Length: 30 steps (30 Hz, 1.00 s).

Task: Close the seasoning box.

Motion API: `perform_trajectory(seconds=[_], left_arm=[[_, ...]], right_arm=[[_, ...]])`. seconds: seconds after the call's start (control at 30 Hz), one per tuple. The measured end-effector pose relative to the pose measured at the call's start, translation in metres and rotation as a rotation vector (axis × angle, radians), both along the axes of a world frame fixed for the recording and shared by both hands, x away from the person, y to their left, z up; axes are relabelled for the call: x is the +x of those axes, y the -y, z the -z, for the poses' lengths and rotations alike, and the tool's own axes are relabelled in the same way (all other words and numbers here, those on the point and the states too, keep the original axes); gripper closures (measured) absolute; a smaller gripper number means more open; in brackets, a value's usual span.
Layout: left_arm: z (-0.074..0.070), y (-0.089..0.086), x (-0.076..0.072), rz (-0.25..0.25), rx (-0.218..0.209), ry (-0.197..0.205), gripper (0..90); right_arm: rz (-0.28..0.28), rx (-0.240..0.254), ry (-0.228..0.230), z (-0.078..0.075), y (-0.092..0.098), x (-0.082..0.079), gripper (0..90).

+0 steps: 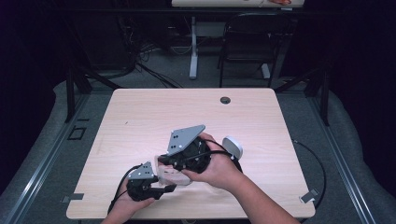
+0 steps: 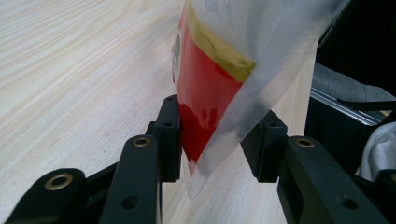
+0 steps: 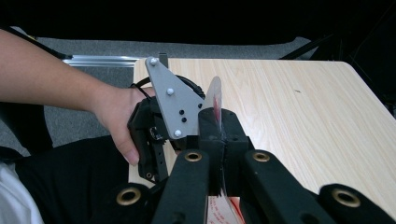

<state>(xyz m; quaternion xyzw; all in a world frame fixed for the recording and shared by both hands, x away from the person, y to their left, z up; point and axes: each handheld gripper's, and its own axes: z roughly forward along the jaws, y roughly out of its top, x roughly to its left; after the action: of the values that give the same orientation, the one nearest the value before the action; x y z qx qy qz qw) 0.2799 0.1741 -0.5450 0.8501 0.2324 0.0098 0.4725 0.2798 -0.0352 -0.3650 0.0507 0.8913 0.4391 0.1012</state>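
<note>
The right tongs (image 3: pixel 219 135) are clamping fully shut on the top edge of a clear plastic packet (image 2: pixel 219 79) with a red and yellow printed panel, holding it up edge-on just above the near part of the desk (image 1: pixel 140 116). In the high view the packet (image 1: pixel 170 173) is hanging between the two hands, near the desk's front edge and a little left of centre. The left tongs (image 2: pixel 212 140) are standing partly open with the packet's lower corner between them; one pad (image 2: pixel 169 135) is touching the red panel, while the other is lying just beside the clear film, and I cannot tell whether it is pressing yet. So this is not a firm grip so far.

The step in hand looks like taking a second hold on the packet, probably to pull or tear it open. To do it well, the left tongs should be closing squarely across the film, well up from the loose tip of the corner, so the plastic is not slipping out when pulled. The right tongs should be keeping steady and tight, holding the packet taut and upright while the left ones are biting. A white round object (image 1: pixel 232 146) is lying on the desk just right of the right hand (image 1: pixel 219 168), clear of the work.
</note>
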Motion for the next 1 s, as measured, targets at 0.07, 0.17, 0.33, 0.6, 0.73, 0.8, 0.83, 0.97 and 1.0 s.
perform_trajectory(seconds=[0.07, 0.17, 0.33, 0.6, 0.73, 0.8, 0.83, 0.97, 1.0], left_arm=[[-0.001, -0.001, 0.000, -0.001, 0.004, 0.002, 64.0], [-0.002, -0.001, 0.000, 0.005, 0.008, -0.005, 65.6], [-0.005, -0.002, 0.000, 0.015, 0.020, -0.011, 67.7], [-0.009, -0.001, 0.000, 0.022, 0.056, -0.026, 70.0], [-0.013, -0.001, 0.000, 0.025, 0.087, -0.031, 70.3], [-0.015, 0.000, 0.002, 0.037, 0.101, -0.036, 70.4], [-0.015, 0.000, 0.002, 0.038, 0.103, -0.037, 70.4], [-0.016, 0.001, 0.004, 0.048, 0.118, -0.049, 70.4], [-0.017, 0.002, 0.004, 0.047, 0.121, -0.049, 70.4]], right_arm=[[-0.001, 0.004, 0.000, 0.000, 0.001, 0.000, 90.0], [-0.001, 0.010, 0.001, 0.000, 0.003, -0.001, 90.0], [0.004, 0.017, -0.006, 0.000, 0.008, -0.001, 90.0], [0.004, 0.034, -0.015, 0.002, 0.017, -0.001, 89.9], [0.007, 0.044, -0.024, 0.004, 0.021, 0.001, 89.8], [0.004, 0.047, -0.022, 0.004, 0.023, 0.001, 89.8], [0.004, 0.049, -0.023, 0.004, 0.025, 0.001, 89.8], [0.010, 0.057, -0.027, 0.006, 0.028, 0.003, 89.8], [0.009, 0.054, -0.029, 0.006, 0.029, 0.003, 89.8]])
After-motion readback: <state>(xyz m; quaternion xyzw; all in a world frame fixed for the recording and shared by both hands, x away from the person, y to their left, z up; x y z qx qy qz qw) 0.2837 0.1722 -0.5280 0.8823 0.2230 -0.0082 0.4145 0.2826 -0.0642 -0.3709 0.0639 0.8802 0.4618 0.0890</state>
